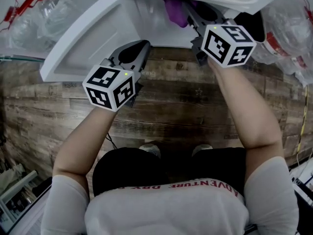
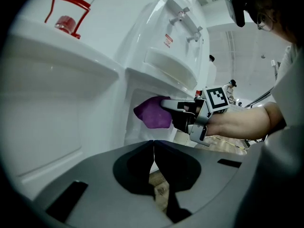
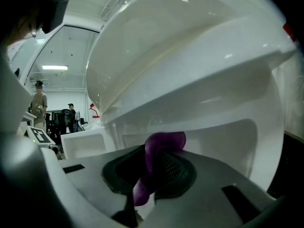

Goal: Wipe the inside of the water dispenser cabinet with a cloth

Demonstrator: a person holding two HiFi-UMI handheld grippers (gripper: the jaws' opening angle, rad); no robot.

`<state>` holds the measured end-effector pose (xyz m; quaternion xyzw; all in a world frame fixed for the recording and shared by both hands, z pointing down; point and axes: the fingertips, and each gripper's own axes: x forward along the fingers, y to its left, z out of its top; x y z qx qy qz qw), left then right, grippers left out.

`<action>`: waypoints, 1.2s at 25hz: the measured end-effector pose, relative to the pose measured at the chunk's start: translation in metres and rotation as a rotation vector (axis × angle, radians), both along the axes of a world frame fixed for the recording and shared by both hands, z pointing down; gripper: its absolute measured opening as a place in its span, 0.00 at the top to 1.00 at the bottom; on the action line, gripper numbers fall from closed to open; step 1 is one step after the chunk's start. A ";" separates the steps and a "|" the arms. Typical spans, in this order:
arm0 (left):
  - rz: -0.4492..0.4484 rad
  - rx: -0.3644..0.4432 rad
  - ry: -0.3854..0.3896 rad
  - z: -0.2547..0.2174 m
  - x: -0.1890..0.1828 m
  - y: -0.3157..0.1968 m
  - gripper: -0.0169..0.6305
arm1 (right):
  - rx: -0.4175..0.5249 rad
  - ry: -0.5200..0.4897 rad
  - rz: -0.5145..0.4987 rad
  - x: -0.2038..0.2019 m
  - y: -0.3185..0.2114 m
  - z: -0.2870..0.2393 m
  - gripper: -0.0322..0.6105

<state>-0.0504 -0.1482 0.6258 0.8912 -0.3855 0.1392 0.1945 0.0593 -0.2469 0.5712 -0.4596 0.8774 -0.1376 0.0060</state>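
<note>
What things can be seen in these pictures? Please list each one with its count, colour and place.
water dispenser: one, white, in front of the person
cabinet door: one, white, open at the left
taps: two, pale, high on the dispenser front
cloth: one, purple, at the cabinet opening
floor: one, brown wood planks, below
bystanders: two, colour unclear, far back in the right gripper view
shoes: two, pale, on the floor
left claw: one, grey, shut, empty, near the door
right claw: one, grey, shut on the cloth
</note>
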 end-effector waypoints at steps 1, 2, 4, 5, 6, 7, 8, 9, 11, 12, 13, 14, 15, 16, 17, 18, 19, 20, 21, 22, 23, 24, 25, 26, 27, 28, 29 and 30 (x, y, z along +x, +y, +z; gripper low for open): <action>-0.003 0.001 0.002 0.000 -0.003 -0.001 0.93 | 0.000 -0.007 -0.003 -0.006 -0.002 -0.001 0.86; -0.006 0.000 0.005 -0.001 -0.006 -0.003 0.93 | -0.001 -0.012 -0.007 -0.012 -0.003 -0.001 0.86; -0.015 -0.002 0.012 -0.001 -0.013 -0.004 0.93 | -0.001 -0.020 -0.017 -0.025 -0.005 -0.001 0.86; -0.020 -0.003 0.016 -0.001 -0.017 -0.004 0.93 | -0.001 -0.024 -0.023 -0.031 -0.006 0.000 0.86; -0.023 -0.003 0.018 -0.002 -0.020 -0.004 0.93 | -0.001 -0.030 -0.028 -0.037 -0.007 0.000 0.86; -0.025 -0.003 0.019 -0.001 -0.024 -0.004 0.93 | -0.001 -0.035 -0.033 -0.042 -0.009 -0.001 0.86; -0.027 -0.004 0.018 -0.001 -0.027 -0.003 0.93 | 0.000 -0.038 -0.038 -0.048 -0.010 -0.001 0.86; -0.028 -0.006 0.016 0.000 -0.030 -0.003 0.93 | 0.001 -0.041 -0.044 -0.053 -0.011 -0.001 0.86; -0.034 -0.011 0.011 0.003 -0.035 -0.003 0.93 | 0.001 -0.048 -0.056 -0.062 -0.013 -0.002 0.86; -0.037 -0.014 0.010 0.005 -0.037 -0.003 0.93 | 0.000 -0.053 -0.060 -0.065 -0.015 -0.002 0.86; -0.041 -0.016 0.011 0.006 -0.038 -0.004 0.93 | -0.002 -0.058 -0.064 -0.068 -0.015 -0.002 0.86; -0.043 -0.018 0.012 0.007 -0.039 -0.004 0.93 | -0.002 -0.062 -0.066 -0.069 -0.016 -0.002 0.86; -0.044 -0.019 0.013 0.008 -0.038 -0.005 0.93 | -0.002 -0.065 -0.069 -0.070 -0.016 -0.002 0.86; -0.044 -0.019 0.014 0.009 -0.038 -0.005 0.93 | -0.001 -0.066 -0.073 -0.071 -0.016 -0.002 0.86; -0.044 -0.019 0.014 0.009 -0.037 -0.006 0.93 | 0.000 -0.065 -0.079 -0.071 -0.016 -0.003 0.86; -0.042 -0.019 0.014 0.010 -0.035 -0.006 0.93 | 0.002 -0.062 -0.086 -0.071 -0.015 -0.003 0.86; -0.041 -0.019 0.014 0.010 -0.033 -0.007 0.93 | 0.005 -0.055 -0.092 -0.070 -0.014 -0.002 0.86; -0.040 -0.019 0.016 0.011 -0.031 -0.008 0.93 | 0.009 -0.045 -0.097 -0.068 -0.013 -0.002 0.86; -0.039 -0.019 0.018 0.011 -0.029 -0.008 0.93 | 0.012 -0.031 -0.101 -0.065 -0.011 0.000 0.86; -0.040 -0.020 0.020 0.012 -0.028 -0.008 0.93 | 0.014 -0.017 -0.105 -0.062 -0.010 0.002 0.86; -0.042 -0.020 0.023 0.013 -0.027 -0.009 0.93 | 0.012 -0.004 -0.109 -0.058 -0.008 0.005 0.86; -0.046 -0.020 0.026 0.013 -0.027 -0.010 0.93 | 0.007 0.006 -0.112 -0.054 -0.007 0.008 0.86; -0.050 -0.021 0.028 0.014 -0.026 -0.011 0.93 | -0.001 0.014 -0.113 -0.049 -0.005 0.012 0.86; -0.054 -0.022 0.030 0.016 -0.025 -0.013 0.93 | -0.011 0.024 -0.111 -0.043 -0.003 0.016 0.86; -0.056 -0.025 0.031 0.018 -0.022 -0.015 0.93 | -0.022 0.035 -0.107 -0.036 0.000 0.021 0.86; -0.053 -0.030 0.030 0.021 -0.018 -0.016 0.93 | -0.034 0.049 -0.104 -0.030 0.005 0.026 0.86; -0.048 -0.036 0.028 0.024 -0.013 -0.016 0.93 | -0.045 0.067 -0.109 -0.025 0.010 0.031 0.86; -0.040 -0.039 0.027 0.025 -0.007 -0.016 0.93 | -0.053 0.089 -0.124 -0.023 0.015 0.036 0.86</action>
